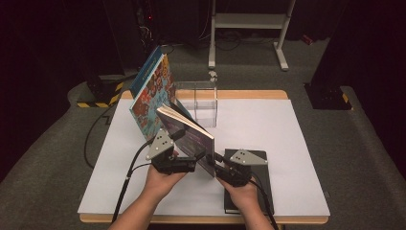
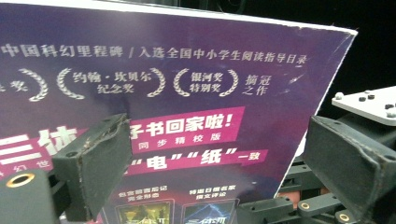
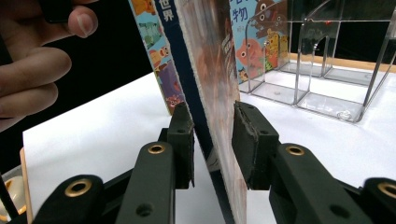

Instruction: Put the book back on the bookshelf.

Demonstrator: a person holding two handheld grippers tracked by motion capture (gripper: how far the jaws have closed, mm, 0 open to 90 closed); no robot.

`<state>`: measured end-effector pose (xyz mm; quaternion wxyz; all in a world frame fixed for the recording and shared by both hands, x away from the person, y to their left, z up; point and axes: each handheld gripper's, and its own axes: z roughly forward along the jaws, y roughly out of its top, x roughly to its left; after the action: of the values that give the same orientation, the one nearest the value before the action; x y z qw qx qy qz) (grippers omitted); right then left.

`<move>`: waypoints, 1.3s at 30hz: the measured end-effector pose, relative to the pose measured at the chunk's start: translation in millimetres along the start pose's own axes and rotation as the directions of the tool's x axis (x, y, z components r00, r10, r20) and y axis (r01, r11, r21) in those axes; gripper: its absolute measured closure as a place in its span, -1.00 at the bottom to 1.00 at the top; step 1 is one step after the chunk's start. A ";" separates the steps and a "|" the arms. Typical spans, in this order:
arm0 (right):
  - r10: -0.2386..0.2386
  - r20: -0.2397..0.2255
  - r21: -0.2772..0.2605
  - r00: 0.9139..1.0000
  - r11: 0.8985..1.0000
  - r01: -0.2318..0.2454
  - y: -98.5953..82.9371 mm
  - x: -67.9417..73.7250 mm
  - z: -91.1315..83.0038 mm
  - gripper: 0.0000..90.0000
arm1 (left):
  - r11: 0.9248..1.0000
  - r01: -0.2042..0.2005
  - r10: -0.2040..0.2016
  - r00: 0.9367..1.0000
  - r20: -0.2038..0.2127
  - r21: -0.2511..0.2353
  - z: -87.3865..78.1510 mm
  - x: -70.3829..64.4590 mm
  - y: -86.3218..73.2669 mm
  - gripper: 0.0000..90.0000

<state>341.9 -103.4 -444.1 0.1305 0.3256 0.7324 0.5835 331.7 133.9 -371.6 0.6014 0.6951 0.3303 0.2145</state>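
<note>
We hold a thin purple paperback book with pink banners and Chinese lettering [image 1: 189,136] tilted up off the white tabletop [image 1: 268,129], near the front middle of the table. In the left gripper view its cover [image 2: 187,93] stands right in front of our jaws, its white page edge along the top.

Our right gripper [image 1: 221,168] is clamped on the book's lower edge. In the right gripper view [image 3: 212,140] the two black pads press on either face of the book, with the edge [image 3: 212,70] rising between them.

Our left gripper [image 1: 194,160] sits against the book's near face. In the left gripper view [image 2: 224,172] its jaws stand wide apart, one in front of the cover and the other past the book's corner, gripping nothing.

Just behind stands a larger picture book with a colourful cartoon cover and blue spine [image 1: 151,93], leaning upright at the table's back left. To its right is a clear acrylic divided rack [image 1: 201,98], whose compartments [image 3: 317,60] show in the right gripper view. A flat black book [image 1: 249,184] lies under our right hand [image 1: 244,194] at the table's front edge. Our left hand [image 1: 160,179] holds its tool beside it.
</note>
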 end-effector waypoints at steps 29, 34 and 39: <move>-0.003 -0.001 0.008 1.000 1.000 0.003 -2.8 14.1 6.4 0.66 | 0.999 0.023 -0.021 0.999 -0.037 0.049 15.5 -19.3 -8.5 -0.99; 0.003 -0.005 0.005 1.000 1.000 -0.003 -3.5 18.0 7.3 0.63 | 0.998 0.019 -0.014 0.995 -0.101 0.052 16.6 -21.3 -9.5 -0.99; 0.010 -0.022 0.011 1.000 1.000 -0.010 -3.5 20.1 7.5 0.54 | 0.998 0.016 -0.009 0.992 -0.127 0.056 16.9 -21.2 -11.2 -0.99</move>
<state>330.0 -85.3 -445.8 0.1176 0.3236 0.7351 0.5840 326.5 107.6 -383.5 0.5606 0.6949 0.3779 0.2448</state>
